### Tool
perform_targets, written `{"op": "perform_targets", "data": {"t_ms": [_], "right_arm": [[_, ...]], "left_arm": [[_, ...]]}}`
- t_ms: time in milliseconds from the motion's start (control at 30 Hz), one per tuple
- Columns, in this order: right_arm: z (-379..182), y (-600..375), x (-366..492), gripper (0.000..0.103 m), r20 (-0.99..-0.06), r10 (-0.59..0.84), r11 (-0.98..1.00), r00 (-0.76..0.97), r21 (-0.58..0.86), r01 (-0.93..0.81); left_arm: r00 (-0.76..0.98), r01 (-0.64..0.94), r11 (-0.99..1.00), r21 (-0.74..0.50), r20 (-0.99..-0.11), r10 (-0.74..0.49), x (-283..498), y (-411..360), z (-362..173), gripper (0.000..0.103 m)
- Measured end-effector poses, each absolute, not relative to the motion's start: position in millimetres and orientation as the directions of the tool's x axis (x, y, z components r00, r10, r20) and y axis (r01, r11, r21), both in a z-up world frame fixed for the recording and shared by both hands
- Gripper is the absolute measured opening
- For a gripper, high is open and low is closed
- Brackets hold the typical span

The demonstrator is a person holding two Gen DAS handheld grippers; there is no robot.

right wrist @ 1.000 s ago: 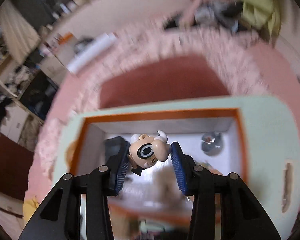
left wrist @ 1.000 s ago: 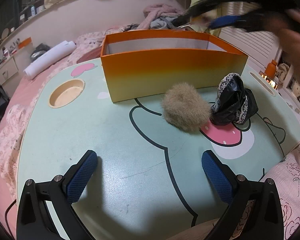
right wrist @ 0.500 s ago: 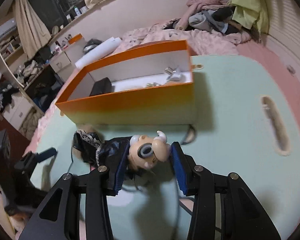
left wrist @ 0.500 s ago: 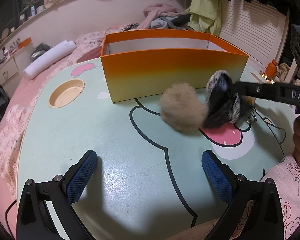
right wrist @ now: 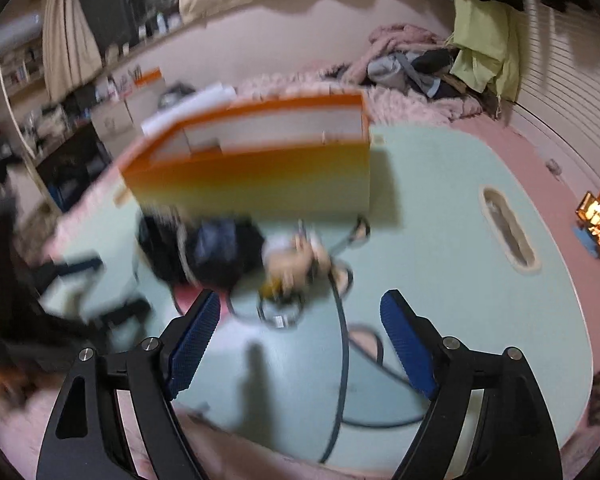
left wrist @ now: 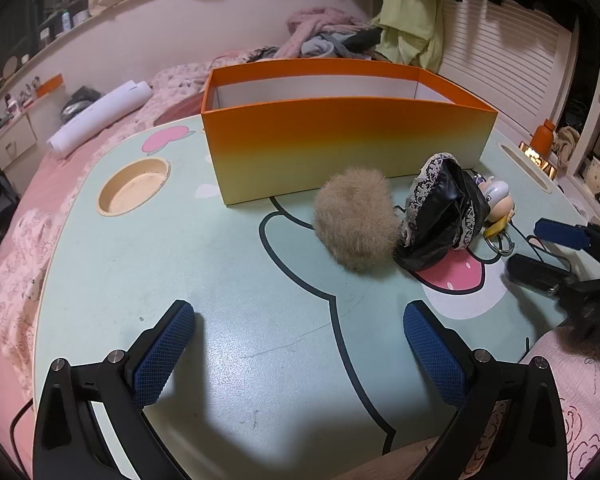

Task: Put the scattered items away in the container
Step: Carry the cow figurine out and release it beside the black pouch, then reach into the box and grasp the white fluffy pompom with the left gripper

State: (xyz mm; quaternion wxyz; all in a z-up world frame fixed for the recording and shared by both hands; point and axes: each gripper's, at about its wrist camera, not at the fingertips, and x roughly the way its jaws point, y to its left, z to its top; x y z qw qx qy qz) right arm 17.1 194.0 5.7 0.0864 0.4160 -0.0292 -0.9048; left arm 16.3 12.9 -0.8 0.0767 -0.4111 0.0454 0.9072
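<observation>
An open orange box [left wrist: 340, 140] stands behind a fur ball [left wrist: 354, 224], black pouch [left wrist: 444, 216] and figurine keychain [left wrist: 498, 200].

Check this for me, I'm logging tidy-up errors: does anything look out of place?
Yes. The cartoon figurine keychain lies on the mint-green table beside the black lace-trimmed pouch, outside the orange cardboard box. The right gripper, its jaws just opened, is empty.

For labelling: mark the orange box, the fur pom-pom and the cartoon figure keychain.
orange box [left wrist: 340, 148]: left wrist view, front wall.
fur pom-pom [left wrist: 354, 218]: left wrist view, centre of fluff.
cartoon figure keychain [left wrist: 498, 198]: left wrist view, its head.
</observation>
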Motion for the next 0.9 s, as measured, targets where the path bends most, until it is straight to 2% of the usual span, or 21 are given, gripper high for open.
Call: {"op": "perform_targets", "data": {"t_ms": [100, 300, 367, 467, 567, 600, 633, 700, 800, 900], "right_arm": [[-0.7, 179.4, 13.9, 0.090, -0.766, -0.102, -0.990, -0.635, 0.016, 0.141], [-5.3, 183.4, 15.1, 0.093, -0.765, -0.114, -0.989, -0.634, 0.025, 0.148], [-6.4, 185.5, 14.9, 0.094, -0.764, -0.116, -0.989, -0.634, 0.028, 0.148], [-6.9, 186.5, 15.3, 0.094, -0.764, -0.117, -0.988, -0.634, 0.028, 0.149], [-5.8, 185.5, 16.3, 0.094, -0.764, -0.117, -0.989, -0.635, 0.028, 0.149], [-6.0, 185.5, 16.5, 0.095, -0.764, -0.117, -0.989, -0.635, 0.028, 0.148], [-5.5, 184.6, 16.7, 0.095, -0.764, -0.117, -0.989, -0.635, 0.028, 0.148], [-5.7, 184.7, 16.9, 0.095, -0.763, -0.117, -0.989, -0.635, 0.028, 0.148], [-4.4, 184.3, 17.4, 0.095, -0.763, -0.118, -0.988, -0.636, 0.028, 0.149], [-3.1, 183.5, 16.8, 0.095, -0.762, -0.118, -0.988, -0.636, 0.029, 0.150]], "left_arm": [[-0.649, -0.176, -0.984, 0.018, -0.754, 0.102, 16.3, 12.8, -0.4, 0.103], [-0.624, -0.167, -0.986, 0.031, -0.777, 0.081, 13.1, 13.3, 4.8, 0.103], [-0.647, -0.154, -0.988, 0.021, -0.758, 0.085, 8.3, 15.0, 22.1, 0.103], [-0.687, -0.172, -0.984, -0.054, -0.709, 0.160, -4.1, 23.6, 62.1, 0.103], [-0.656, -0.224, -0.966, -0.129, -0.714, 0.247, -36.8, 41.7, 90.2, 0.103], [-0.636, -0.223, -0.964, -0.143, -0.728, 0.256, -52.6, 48.5, 94.4, 0.100], [-0.604, -0.213, -0.965, -0.155, -0.755, 0.255, -71.3, 56.0, 95.4, 0.089], [-0.513, -0.186, -0.965, -0.184, -0.819, 0.255, -105.9, 66.2, 88.5, 0.073], [-0.359, -0.166, -0.957, -0.239, -0.889, 0.284, -143.8, 81.1, 67.1, 0.071], [-0.286, -0.169, -0.967, -0.191, -0.929, 0.234, -161.4, 99.4, 44.0, 0.070]]}}
